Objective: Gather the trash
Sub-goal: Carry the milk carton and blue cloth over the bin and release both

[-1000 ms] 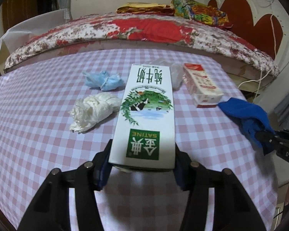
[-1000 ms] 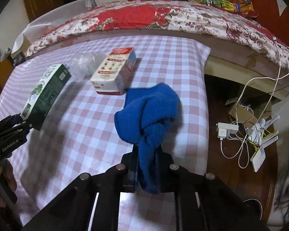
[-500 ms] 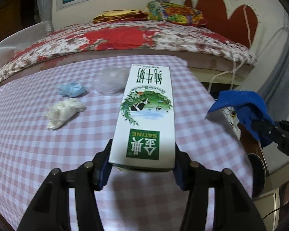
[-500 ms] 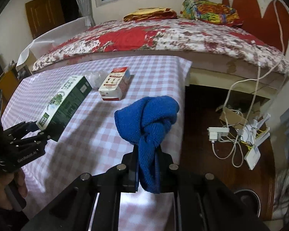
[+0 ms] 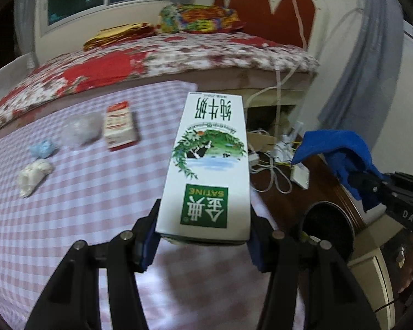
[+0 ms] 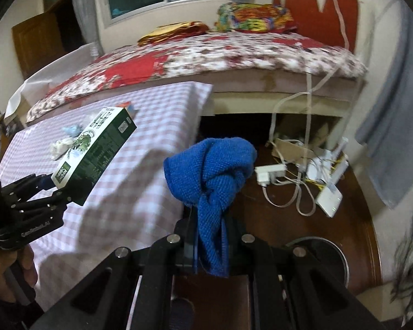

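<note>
Currently I list: left gripper (image 5: 203, 236) clamping milk carton (image 5: 209, 165); right gripper (image 6: 210, 236) pinching blue cloth (image 6: 210, 170), both lifted for the bin (image 5: 327, 228), I judge.

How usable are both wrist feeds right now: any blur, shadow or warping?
Left wrist view: milk carton sharp in the left gripper, tabletop trash and bed smeared, edges bowed. Right wrist view: blue cloth crisp in the right gripper, dark shadows on the checked tablecloth, corners vignetted.

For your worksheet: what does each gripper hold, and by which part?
Left gripper: milk carton, by its bottom end. Right gripper: blue cloth, by its hanging tail.
</note>
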A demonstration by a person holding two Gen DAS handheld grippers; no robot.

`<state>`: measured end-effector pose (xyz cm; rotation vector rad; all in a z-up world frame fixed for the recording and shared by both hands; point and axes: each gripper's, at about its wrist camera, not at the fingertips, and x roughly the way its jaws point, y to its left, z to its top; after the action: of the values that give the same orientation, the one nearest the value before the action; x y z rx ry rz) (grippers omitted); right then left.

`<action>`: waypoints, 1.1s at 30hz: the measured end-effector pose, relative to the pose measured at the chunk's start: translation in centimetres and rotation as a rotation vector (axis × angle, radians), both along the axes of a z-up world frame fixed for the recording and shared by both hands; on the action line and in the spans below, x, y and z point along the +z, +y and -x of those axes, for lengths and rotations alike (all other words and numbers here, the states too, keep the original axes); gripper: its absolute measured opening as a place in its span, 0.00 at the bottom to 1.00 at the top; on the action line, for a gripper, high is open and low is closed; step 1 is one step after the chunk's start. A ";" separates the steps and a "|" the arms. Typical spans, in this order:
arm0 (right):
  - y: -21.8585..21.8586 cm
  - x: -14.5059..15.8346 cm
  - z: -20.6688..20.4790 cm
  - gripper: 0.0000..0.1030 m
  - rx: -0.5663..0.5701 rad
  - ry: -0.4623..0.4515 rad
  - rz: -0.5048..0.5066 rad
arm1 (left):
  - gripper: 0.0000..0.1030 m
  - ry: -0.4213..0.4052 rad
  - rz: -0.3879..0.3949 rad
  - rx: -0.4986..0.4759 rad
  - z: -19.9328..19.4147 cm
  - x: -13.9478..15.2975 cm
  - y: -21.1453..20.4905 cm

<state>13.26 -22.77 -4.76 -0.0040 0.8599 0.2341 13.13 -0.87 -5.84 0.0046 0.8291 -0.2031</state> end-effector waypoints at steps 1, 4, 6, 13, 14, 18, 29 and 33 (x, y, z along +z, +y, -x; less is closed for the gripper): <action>-0.7 0.0 0.3 0.12 -0.010 0.000 0.001 | 0.53 0.000 -0.002 -0.017 0.1 0.1 -0.9; -3.1 -0.4 1.4 0.13 -0.048 0.007 0.006 | 0.53 0.001 -0.005 -0.056 0.6 0.2 -3.1; -4.4 -0.6 1.9 0.13 -0.070 0.011 0.007 | 0.53 0.005 -0.007 -0.082 0.8 0.1 -4.5; -9.8 -1.8 3.7 0.13 -0.162 0.028 -0.001 | 0.53 0.029 -0.015 -0.178 1.9 -0.6 -9.6; -10.4 -2.0 3.8 0.13 -0.171 0.030 -0.001 | 0.53 0.035 -0.014 -0.187 2.0 -0.7 -10.2; -12.8 -2.8 4.7 0.13 -0.210 0.039 -0.012 | 0.53 0.051 -0.022 -0.226 2.4 -1.2 -12.8; -18.4 -6.5 6.5 0.13 -0.292 0.086 -0.028 | 0.53 0.126 -0.063 -0.327 3.3 -4.3 -19.3; -19.8 -8.1 7.0 0.13 -0.305 0.111 -0.019 | 0.53 0.176 -0.084 -0.363 3.3 -6.0 -21.4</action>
<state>6.31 -42.62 -12.85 0.1579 0.9555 -0.0440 9.79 -22.26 -11.85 0.2196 1.0088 -0.5158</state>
